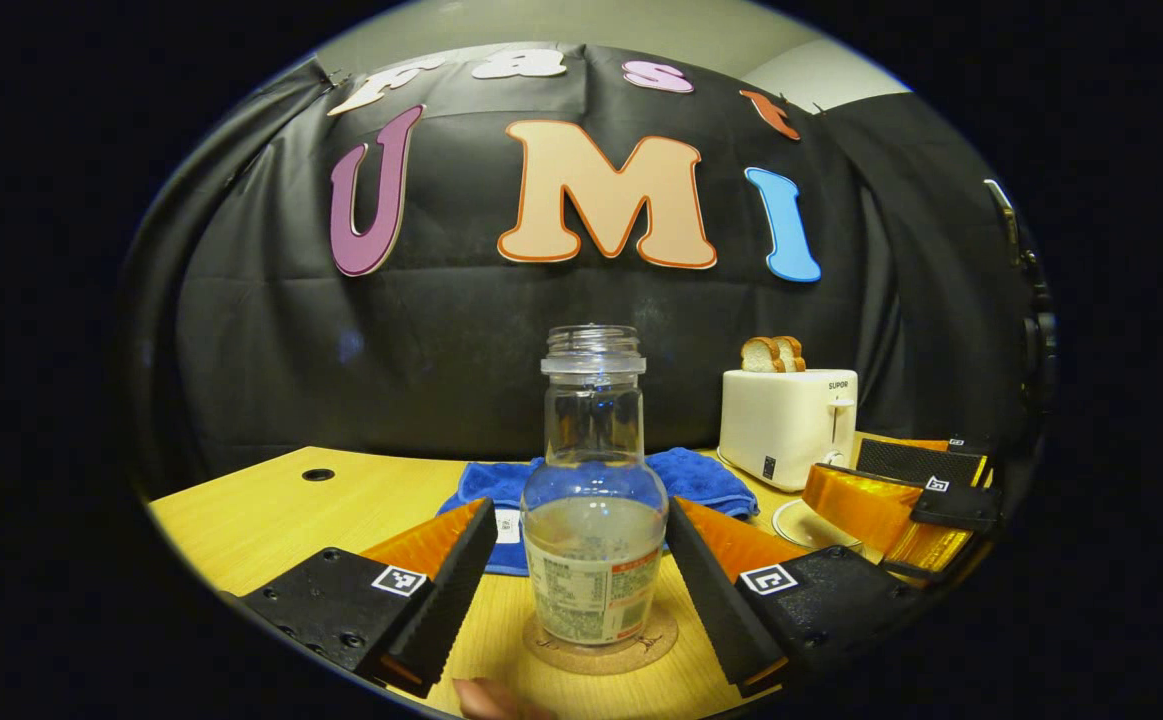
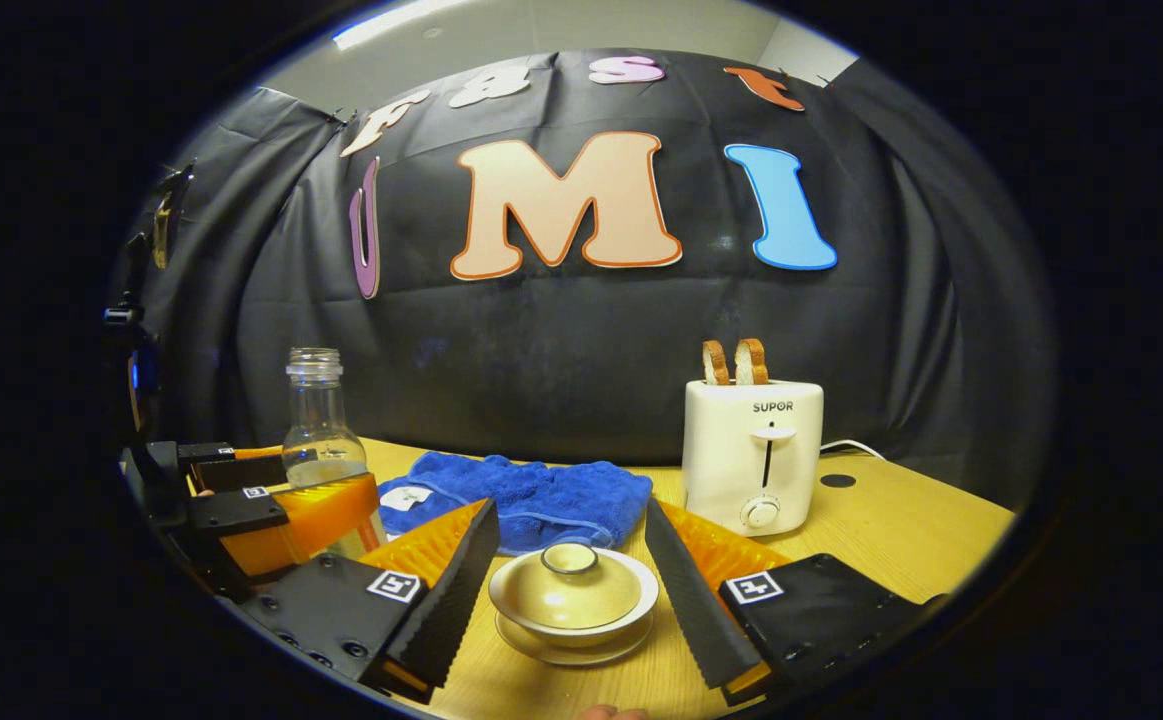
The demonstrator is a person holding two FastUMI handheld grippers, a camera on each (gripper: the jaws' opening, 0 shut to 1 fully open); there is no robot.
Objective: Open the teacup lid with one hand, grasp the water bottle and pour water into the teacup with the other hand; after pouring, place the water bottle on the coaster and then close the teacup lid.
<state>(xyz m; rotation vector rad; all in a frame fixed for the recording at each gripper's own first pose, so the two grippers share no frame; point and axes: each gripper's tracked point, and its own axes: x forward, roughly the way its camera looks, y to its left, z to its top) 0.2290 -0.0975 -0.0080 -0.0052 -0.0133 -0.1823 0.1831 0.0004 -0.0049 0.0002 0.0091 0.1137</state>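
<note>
**Bottle on its coaster, lidded teacup between your right fingers**

Your left gripper (image 1: 581, 590) stood with its fingers spread wide on either side of the water bottle (image 1: 593, 500), neither pad touching the glass. The bottle stood upright and uncapped on the round cork coaster (image 1: 603, 648), part full of water, on the wooden table (image 1: 271, 510). Behind it lay a crumpled blue towel (image 1: 696, 472), and off to its right a white toaster (image 1: 787, 425) held two slices of bread (image 1: 771, 353).

Your right gripper (image 2: 573, 590) was likewise open, its fingers flanking the teacup (image 2: 573, 600) without contact. The cup sat on its saucer (image 2: 573, 648) with the teacup lid (image 2: 569, 588) in place. The blue towel lay just behind the cup, and the toaster stood farther back on the right, its cord trailing toward a hole in the tabletop. From this side your other gripper showed at the left, around the bottle's lower half. Nothing lay between either pair of fingers and the thing in front of them.
</note>
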